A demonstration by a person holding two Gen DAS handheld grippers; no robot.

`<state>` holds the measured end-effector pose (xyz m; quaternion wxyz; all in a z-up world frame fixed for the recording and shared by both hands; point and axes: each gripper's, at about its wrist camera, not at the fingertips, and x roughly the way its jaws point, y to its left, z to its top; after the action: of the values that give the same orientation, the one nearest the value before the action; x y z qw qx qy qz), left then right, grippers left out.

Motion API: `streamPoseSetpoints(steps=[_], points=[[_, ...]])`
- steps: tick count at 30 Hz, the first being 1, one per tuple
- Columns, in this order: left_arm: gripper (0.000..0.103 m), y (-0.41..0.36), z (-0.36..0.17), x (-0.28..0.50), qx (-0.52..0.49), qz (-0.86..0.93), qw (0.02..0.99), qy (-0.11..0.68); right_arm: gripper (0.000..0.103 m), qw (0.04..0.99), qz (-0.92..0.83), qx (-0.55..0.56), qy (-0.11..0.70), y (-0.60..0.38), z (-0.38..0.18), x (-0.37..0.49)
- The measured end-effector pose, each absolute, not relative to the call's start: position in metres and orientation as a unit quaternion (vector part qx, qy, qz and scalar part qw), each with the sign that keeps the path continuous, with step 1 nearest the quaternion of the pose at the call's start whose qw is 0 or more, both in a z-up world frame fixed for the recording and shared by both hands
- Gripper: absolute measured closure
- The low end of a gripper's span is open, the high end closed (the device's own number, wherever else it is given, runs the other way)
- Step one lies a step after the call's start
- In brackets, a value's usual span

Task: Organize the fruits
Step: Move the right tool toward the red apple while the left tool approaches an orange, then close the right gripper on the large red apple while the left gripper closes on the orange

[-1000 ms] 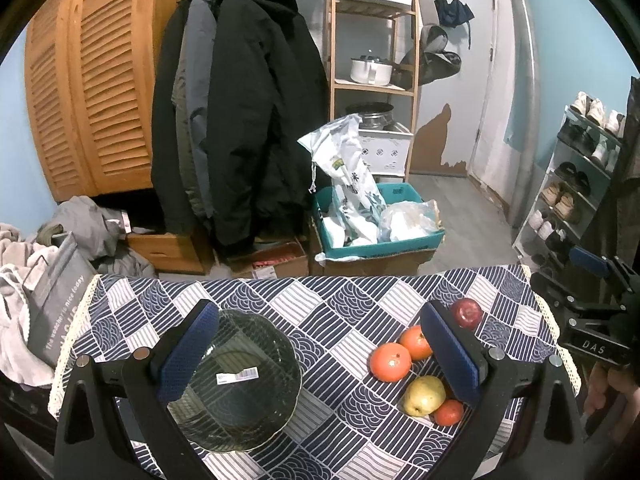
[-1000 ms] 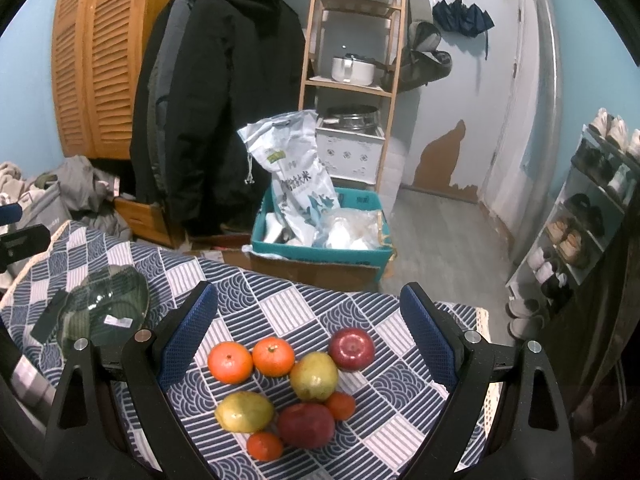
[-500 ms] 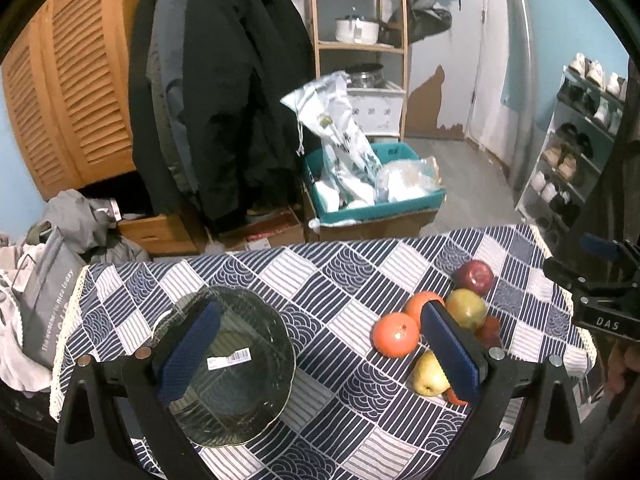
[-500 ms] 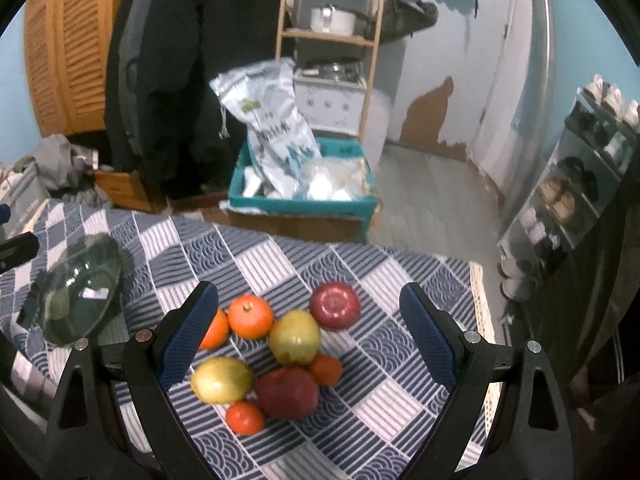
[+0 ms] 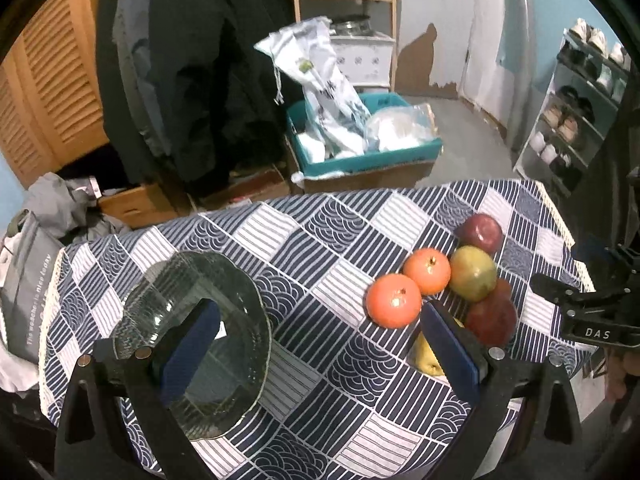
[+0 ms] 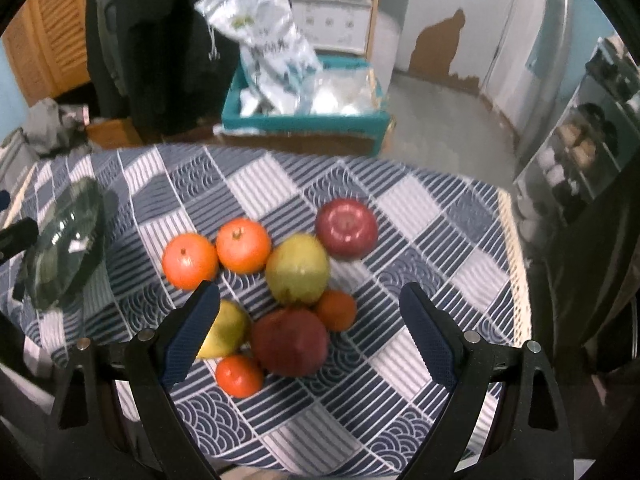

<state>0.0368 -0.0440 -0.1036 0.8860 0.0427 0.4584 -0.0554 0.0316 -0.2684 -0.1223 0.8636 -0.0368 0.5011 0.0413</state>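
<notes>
Blue and white squares with wave and stripe patterns cover the tablecloth (image 6: 420, 216), which has a pale lacy edge. Eight round fruits sit close together on it. Two are big oranges (image 6: 190, 261) side by side, smooth and bright. Two are small oranges (image 6: 239, 376). Two are dark red apples (image 6: 346, 229), shiny and smooth. One is a yellow-green pear (image 6: 297, 269) in the middle, and one is a yellow fruit (image 6: 228, 330) partly behind a finger. One glass bowl (image 5: 192, 304) with ribbed sides and a wavy rim sits well apart from the fruit, with nothing in it but a white sticker. The left gripper (image 5: 320, 350) hangs over the bowl side, fingers spread wide, holding nothing. The right gripper (image 6: 308, 336) hangs over the fruit, fingers spread wide too, holding nothing.
</notes>
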Motion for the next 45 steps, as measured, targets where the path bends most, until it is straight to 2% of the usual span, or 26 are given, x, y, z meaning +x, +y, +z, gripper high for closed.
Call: streamPoseSetpoints(steps=[17,22,32,36,45], points=[[0.003,-0.056,-0.164,0.056,0.056,-0.064,0.850,0.521,0.013,0.799,0.056,-0.041,0.598,-0.273,-0.203,0.041],[0.003,-0.063,-0.175,0.058,0.069,-0.068,0.843,0.529,0.017,0.786,0.069,-0.052,0.612,-0.267,-0.219,0.043],[0.003,-0.069,-0.190,0.060,0.075,-0.079,0.832,0.545,0.017,0.774,0.093,-0.030,0.626,-0.260,-0.235,0.054],[0.003,-0.071,-0.195,0.064,0.070,-0.083,0.829,0.549,0.028,0.767,0.102,-0.017,0.633,-0.260,-0.244,0.057],[0.003,-0.079,-0.207,0.076,0.051,-0.093,0.823,0.558,0.028,0.779,0.107,-0.027,0.617,-0.258,-0.236,0.051]])
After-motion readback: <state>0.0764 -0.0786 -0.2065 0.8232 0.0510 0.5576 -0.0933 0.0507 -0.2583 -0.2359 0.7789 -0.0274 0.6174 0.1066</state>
